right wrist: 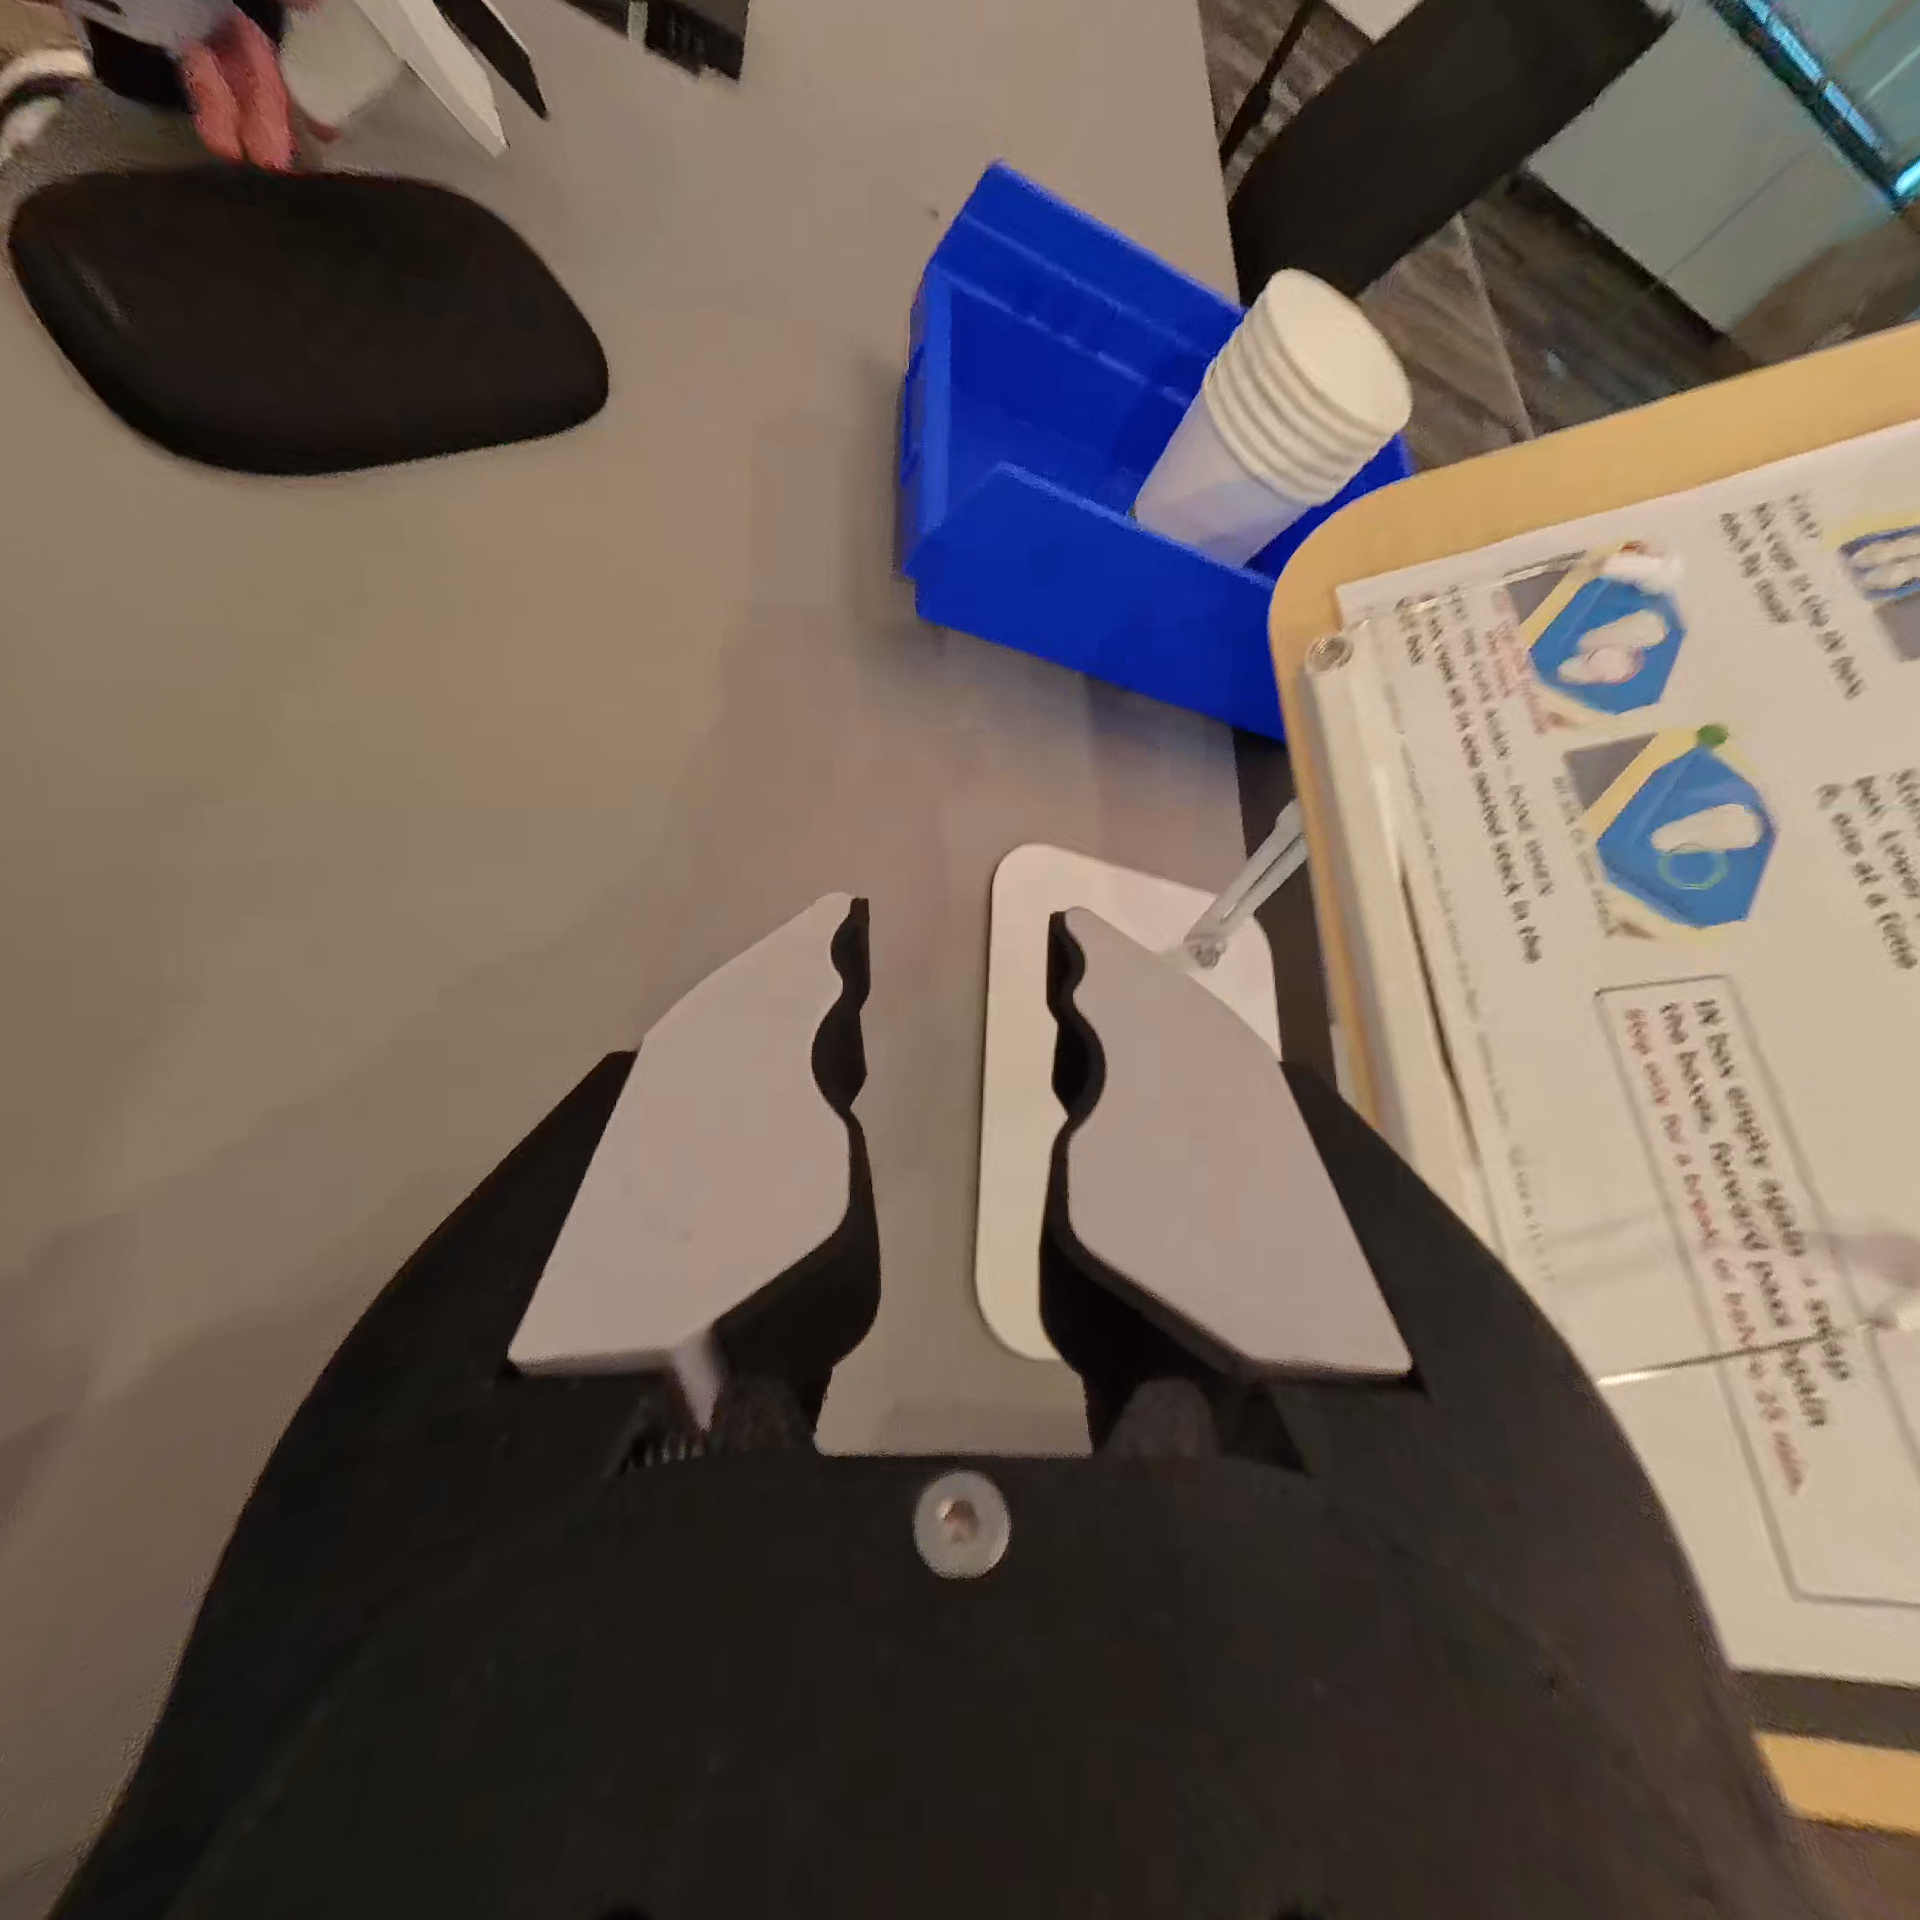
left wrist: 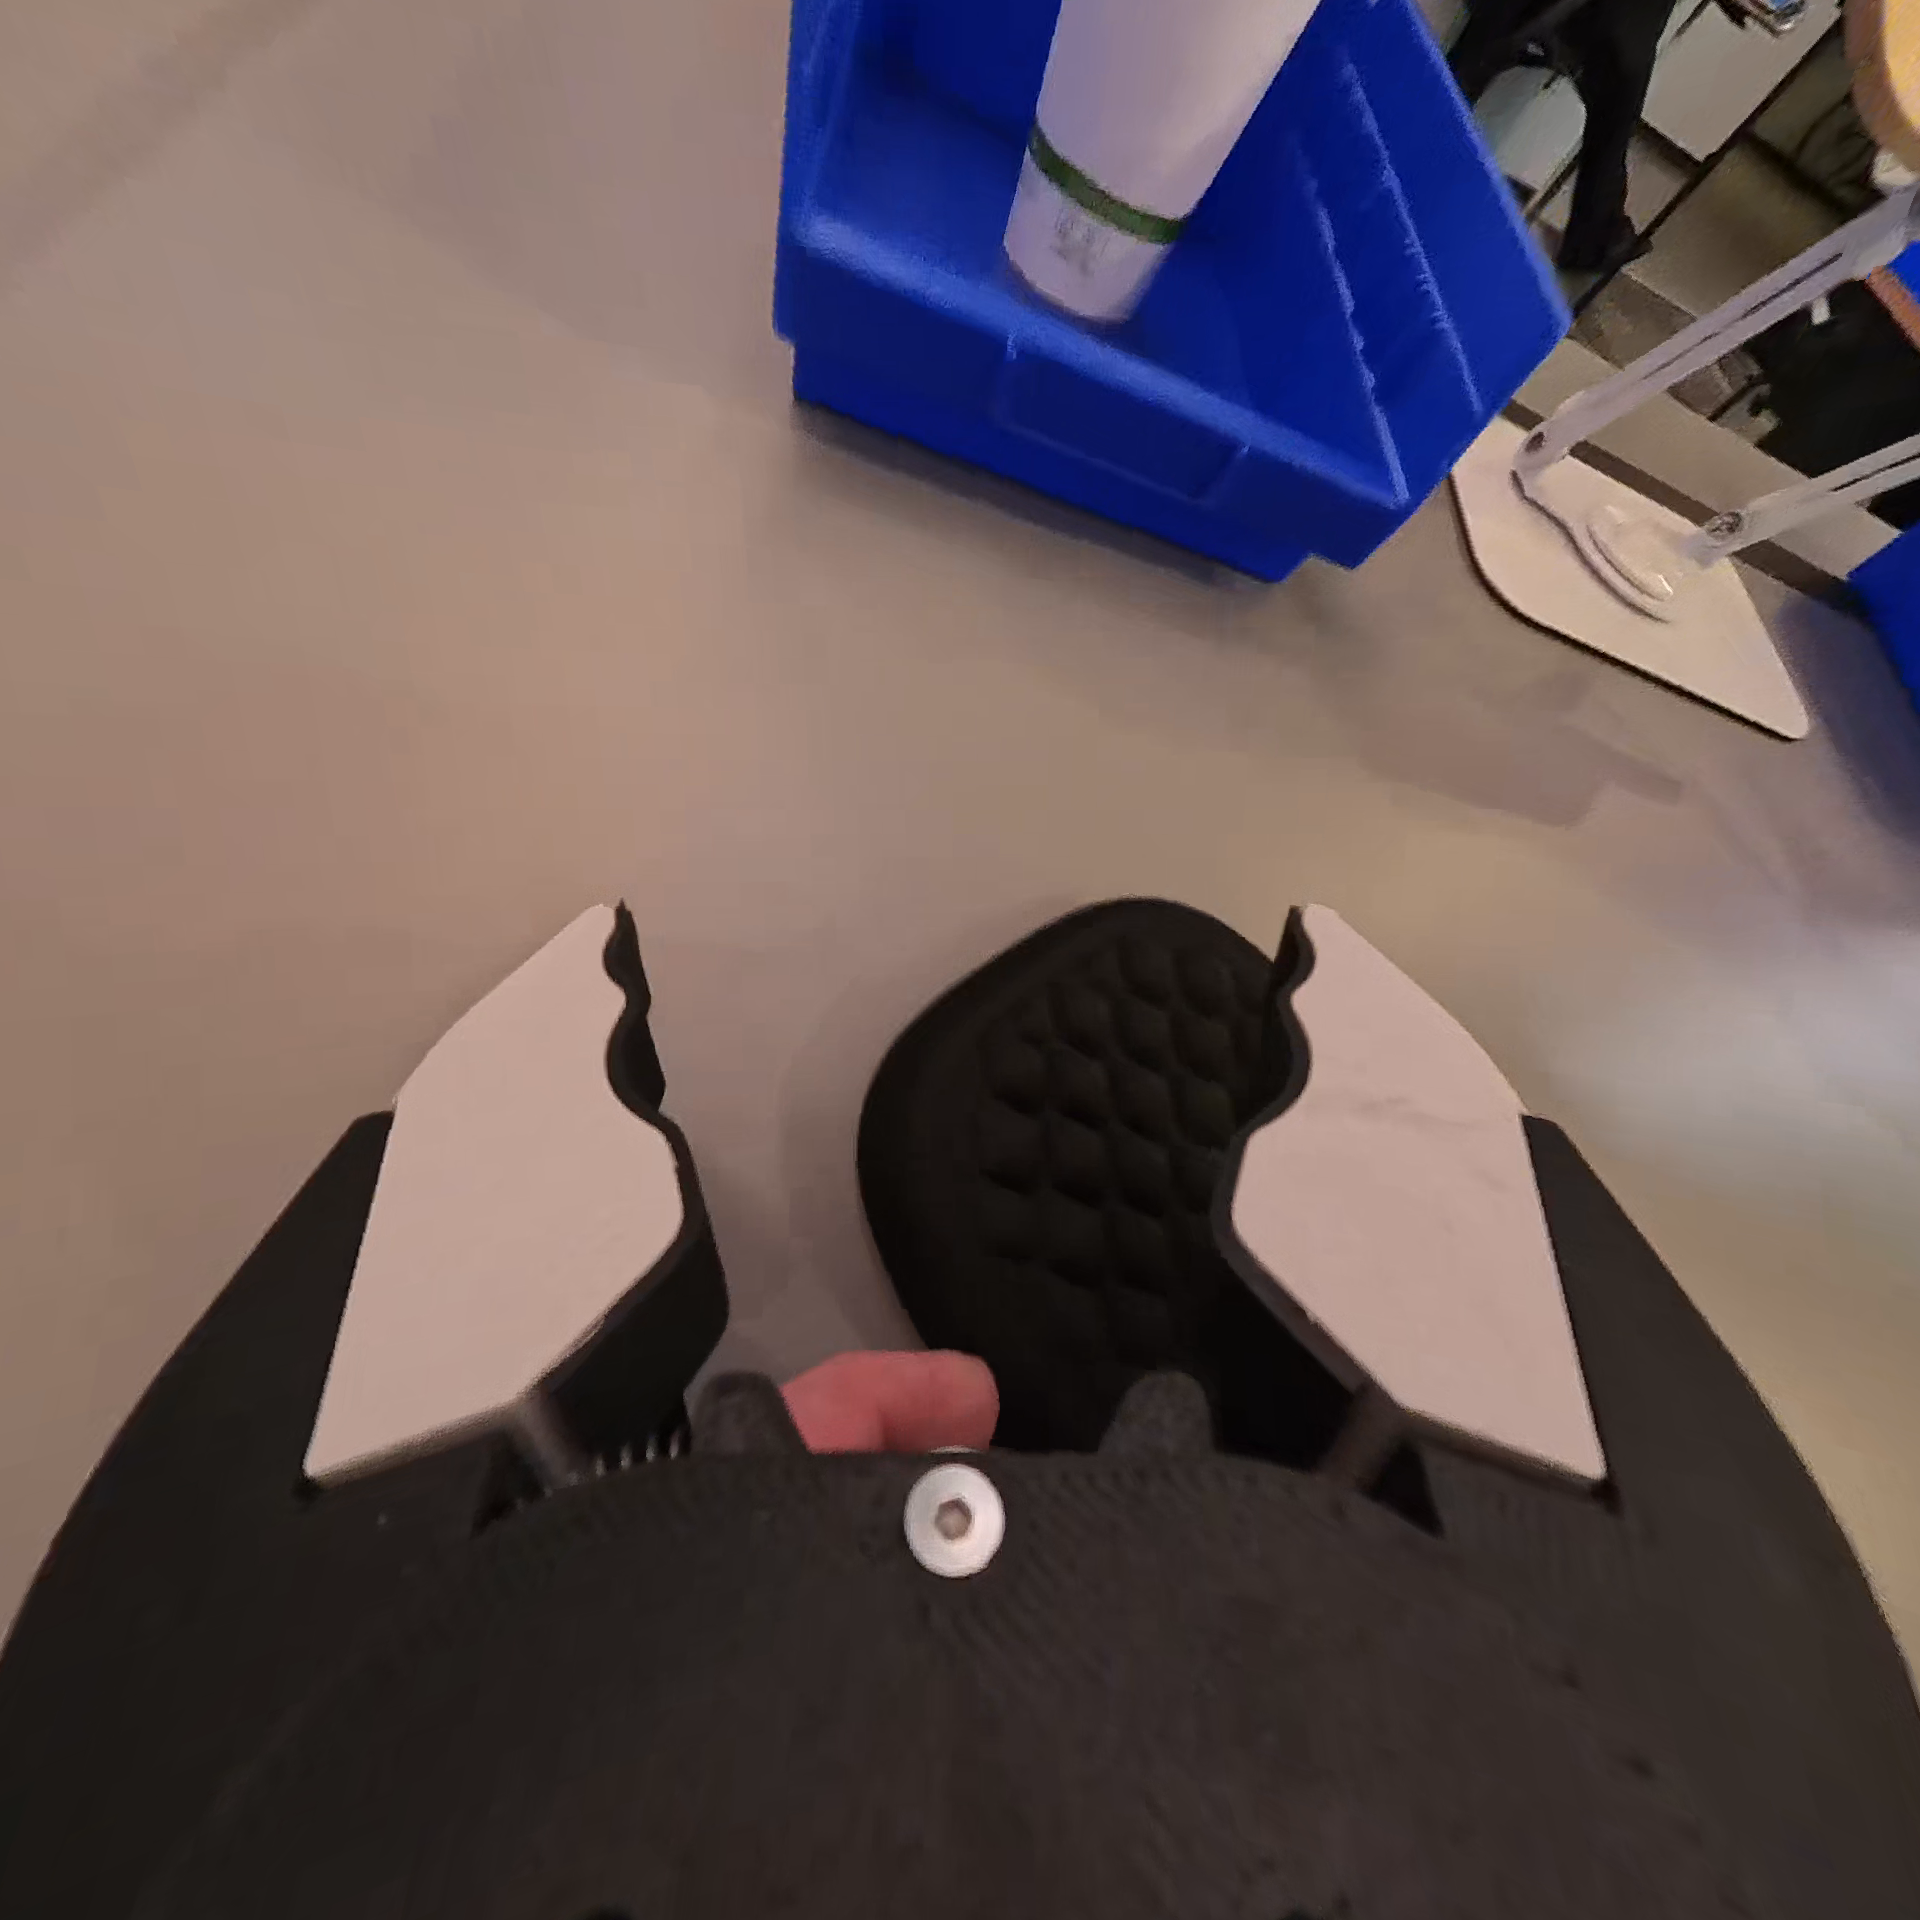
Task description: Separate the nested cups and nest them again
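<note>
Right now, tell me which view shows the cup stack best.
The right wrist view: the cup stack leans in the blue bin with its stacked rims and open mouth in sight. The left wrist view shows only its lower end, with a green band, cropped at the top edge and blurred.

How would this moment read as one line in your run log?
cup stack: nested, leaning in blue bin | left gripper: open, empty | right gripper: open, empty

Black quilted pad on grey table, white stand base, printed instruction sheet on wooden board
</note>
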Motion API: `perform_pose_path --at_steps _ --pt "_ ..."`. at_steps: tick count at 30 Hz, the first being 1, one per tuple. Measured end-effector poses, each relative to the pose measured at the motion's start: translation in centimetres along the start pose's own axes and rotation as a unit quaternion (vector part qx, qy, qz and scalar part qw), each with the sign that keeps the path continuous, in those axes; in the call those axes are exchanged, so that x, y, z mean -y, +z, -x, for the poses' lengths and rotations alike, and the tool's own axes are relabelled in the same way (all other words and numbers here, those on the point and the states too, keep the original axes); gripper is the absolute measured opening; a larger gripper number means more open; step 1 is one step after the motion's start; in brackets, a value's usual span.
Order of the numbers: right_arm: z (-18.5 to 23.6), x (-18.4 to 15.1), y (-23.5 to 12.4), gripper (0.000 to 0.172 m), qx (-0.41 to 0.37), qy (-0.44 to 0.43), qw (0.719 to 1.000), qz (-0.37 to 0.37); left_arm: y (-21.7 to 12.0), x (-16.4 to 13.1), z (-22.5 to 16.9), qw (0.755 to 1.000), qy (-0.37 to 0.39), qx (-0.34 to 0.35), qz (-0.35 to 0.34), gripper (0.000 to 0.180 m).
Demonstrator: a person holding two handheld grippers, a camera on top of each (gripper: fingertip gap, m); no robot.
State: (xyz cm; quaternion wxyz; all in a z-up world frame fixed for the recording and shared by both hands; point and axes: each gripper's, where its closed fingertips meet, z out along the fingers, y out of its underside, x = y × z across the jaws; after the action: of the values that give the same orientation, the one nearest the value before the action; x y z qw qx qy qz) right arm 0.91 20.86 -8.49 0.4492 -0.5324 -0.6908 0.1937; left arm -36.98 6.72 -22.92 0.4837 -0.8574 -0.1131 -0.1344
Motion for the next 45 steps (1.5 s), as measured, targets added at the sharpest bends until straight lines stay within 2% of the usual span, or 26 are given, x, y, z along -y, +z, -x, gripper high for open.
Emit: perform_pose_path --at_steps 3,6,9,13,16,20,23,26,32,36,38,45 --pt "-1.2 2.3 -0.1 0.032 0.008 -0.003 0.999 -0.042 -0.2 4.3 -0.2 0.997 0.061 0.025 -0.037 0.111" --pt "-1.7 3.3 0.5 0.032 0.013 -0.007 0.999 -0.053 0.3 10.5 -3.1 0.987 0.130 0.004 -0.099 0.103" --pt "-1.8 3.6 1.3 0.032 0.011 -0.010 0.999 -0.048 2.7 15.0 -5.6 0.971 0.217 0.009 -0.102 0.099" --pt "-1.6 2.3 1.9 0.032 0.014 -0.004 0.999 -0.034 7.9 18.2 -7.2 0.968 0.233 0.005 -0.090 0.105" --pt "-1.7 1.7 2.1 0.032 0.023 0.009 0.999 -0.039 12.5 18.9 -7.5 0.976 0.208 -0.006 -0.055 0.121" --pt "-2.1 1.0 1.9 0.032 0.024 0.017 0.999 -0.041 17.6 19.6 -7.7 0.971 0.235 0.002 -0.034 0.130" --pt "-2.3 0.9 1.5 0.032 0.019 0.018 0.999 -0.045 20.6 20.2 -8.2 0.966 0.255 -0.014 -0.028 0.131" --pt "-2.4 0.8 1.3 0.031 0.020 0.018 0.999 -0.045 23.3 20.0 -8.5 0.968 0.248 -0.029 0.011 0.138" --pt "-2.3 0.3 1.7 0.031 0.021 0.016 0.999 -0.034 27.6 20.5 -7.6 0.974 0.222 -0.035 0.031 0.145" --pt "-2.4 -0.1 1.9 0.031 0.024 0.018 0.999 -0.030 28.8 20.4 -7.4 0.973 0.225 -0.041 0.027 0.131" --pt "-2.4 -0.3 2.0 0.031 0.026 0.019 0.999 -0.028 28.9 20.4 -8.2 0.974 0.217 -0.066 0.008 0.109" --pt "-2.4 -0.9 2.6 0.031 0.031 0.026 0.999 -0.023 29.0 20.7 -8.3 0.972 0.226 -0.064 -0.022 0.105"
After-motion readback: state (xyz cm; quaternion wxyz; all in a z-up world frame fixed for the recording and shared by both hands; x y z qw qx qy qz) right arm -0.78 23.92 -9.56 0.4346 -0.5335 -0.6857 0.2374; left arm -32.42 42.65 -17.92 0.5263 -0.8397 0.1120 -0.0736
